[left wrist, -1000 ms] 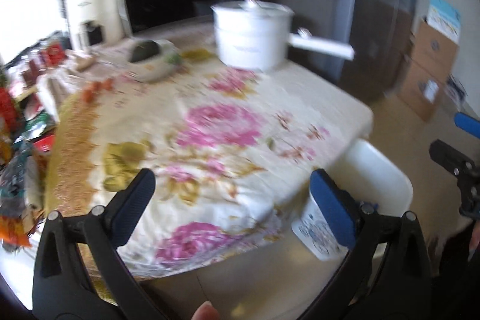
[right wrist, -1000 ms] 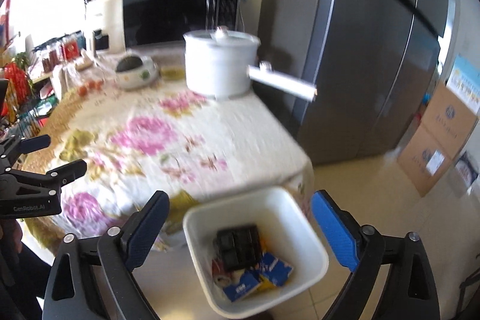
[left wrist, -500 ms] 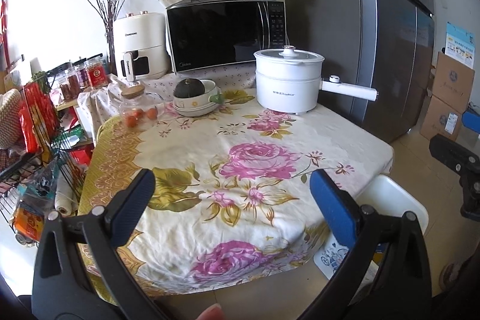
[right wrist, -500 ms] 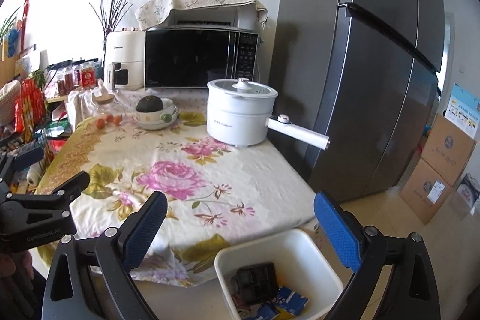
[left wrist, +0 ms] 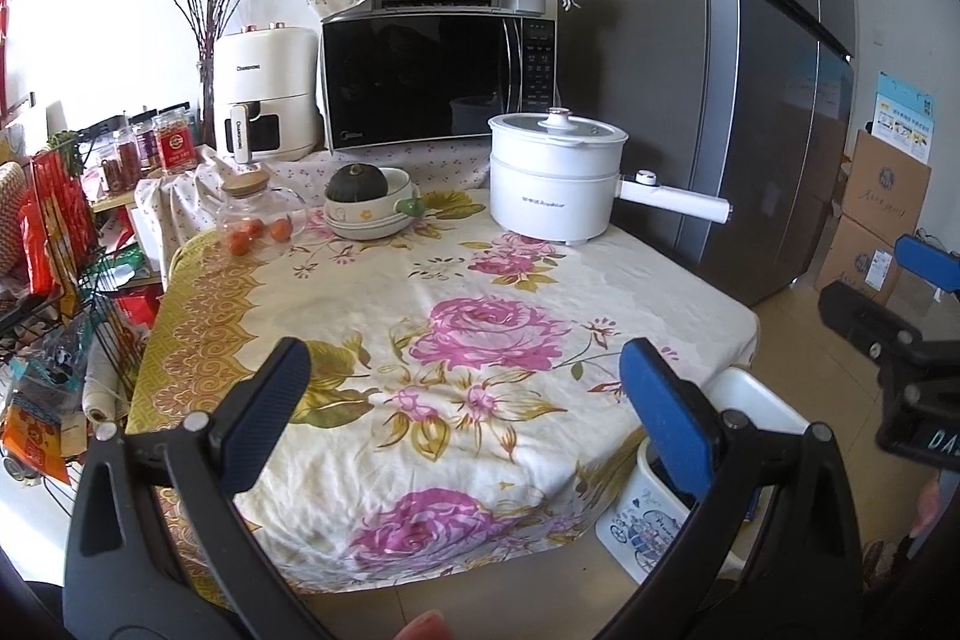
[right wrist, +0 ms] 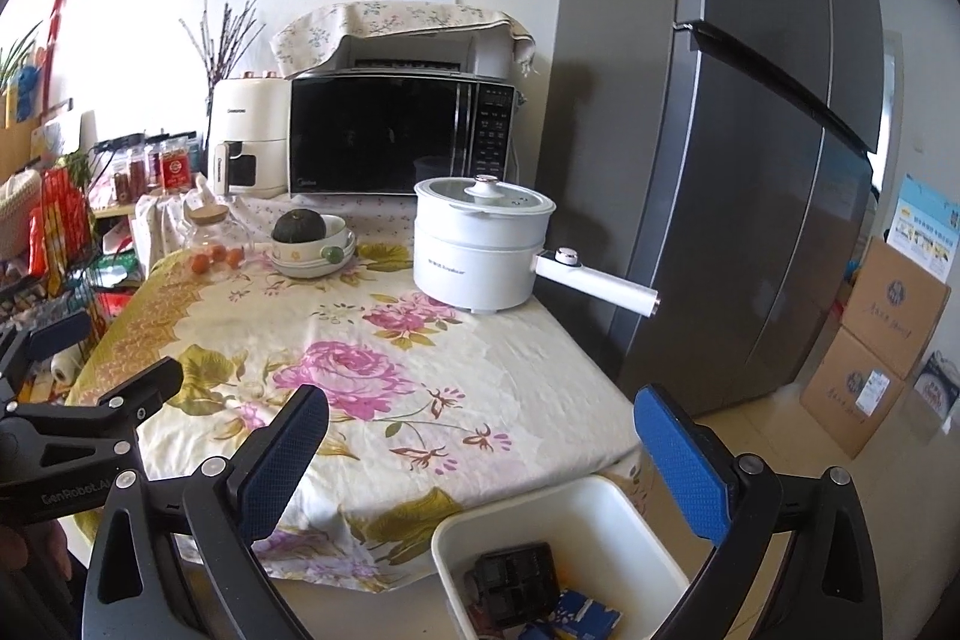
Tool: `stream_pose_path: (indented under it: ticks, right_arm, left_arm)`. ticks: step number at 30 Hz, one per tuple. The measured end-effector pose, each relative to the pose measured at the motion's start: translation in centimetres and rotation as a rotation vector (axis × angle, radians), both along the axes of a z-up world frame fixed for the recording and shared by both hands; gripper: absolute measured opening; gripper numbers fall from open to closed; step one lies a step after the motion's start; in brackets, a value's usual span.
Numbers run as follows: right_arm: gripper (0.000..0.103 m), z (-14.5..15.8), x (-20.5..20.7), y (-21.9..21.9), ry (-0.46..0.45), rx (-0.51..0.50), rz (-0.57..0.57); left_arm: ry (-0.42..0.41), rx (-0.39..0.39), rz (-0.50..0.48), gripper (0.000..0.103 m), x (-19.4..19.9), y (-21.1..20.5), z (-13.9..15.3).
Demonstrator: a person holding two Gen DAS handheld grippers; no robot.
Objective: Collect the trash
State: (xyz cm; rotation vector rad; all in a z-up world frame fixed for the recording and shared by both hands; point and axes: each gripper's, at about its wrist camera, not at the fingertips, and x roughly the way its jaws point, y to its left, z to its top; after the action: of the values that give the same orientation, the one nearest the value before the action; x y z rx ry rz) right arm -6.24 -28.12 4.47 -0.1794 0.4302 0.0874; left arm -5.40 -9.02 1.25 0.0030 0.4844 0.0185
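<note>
now, your grippers: your left gripper (left wrist: 459, 388) stands with its jaws wide apart and nothing between them; your right gripper (right wrist: 480, 436) is spread just as wide and carries nothing, its jaws having just been opening the last bit of the way.
nearest thing: the white bin (right wrist: 606, 499) sits on the floor at the near right corner of the table, just below your right gripper; in the left wrist view only its rim (left wrist: 762, 400) shows, behind your right-hand finger.
trash so far: inside the bin you see a black tray (right wrist: 516, 574) and blue wrappers (right wrist: 585, 613) lying against it, low in the bin.
table: the floral cloth (left wrist: 456, 334) looks bare across its near and middle stretch; you can find no loose scrap on it.
far end: a glass jar with small orange fruit (left wrist: 258, 220), a bowl holding a dark squash (left wrist: 369, 202) and a white electric pot (left wrist: 555, 178) stand near the back edge, with a microwave (left wrist: 438, 82) behind them; none of these reads as trash.
left side: a wire rack (left wrist: 60, 244) crowded with red and orange packets stands beside the table; whether any of it is waste you cannot tell.
step in hand: you seem to be between drops, looking for the next piece.
doing it well: keep both jaws wide while you scan, sweep your view along the table edges and the floor by the bin, and commit to one piece before you lower a gripper.
watch for: the pot handle (right wrist: 594, 283) juts out past the table's right edge, so swing clear of it.
</note>
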Motion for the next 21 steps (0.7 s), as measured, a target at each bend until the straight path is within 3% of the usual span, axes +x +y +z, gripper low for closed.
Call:
stream_pose_path:
  ticks: [6, 21]
  right_arm:
    - [0.103, 0.1, -0.3, 0.4, -0.027, -0.036, 0.004]
    - [0.103, 0.6, -0.2, -0.7, -0.025, 0.033, -0.026]
  left_arm:
    - [0.005, -0.010, 0.018, 0.102, 0.2, 0.3, 0.0]
    - [0.003, -0.016, 0.014, 0.102, 0.2, 0.6, -0.1]
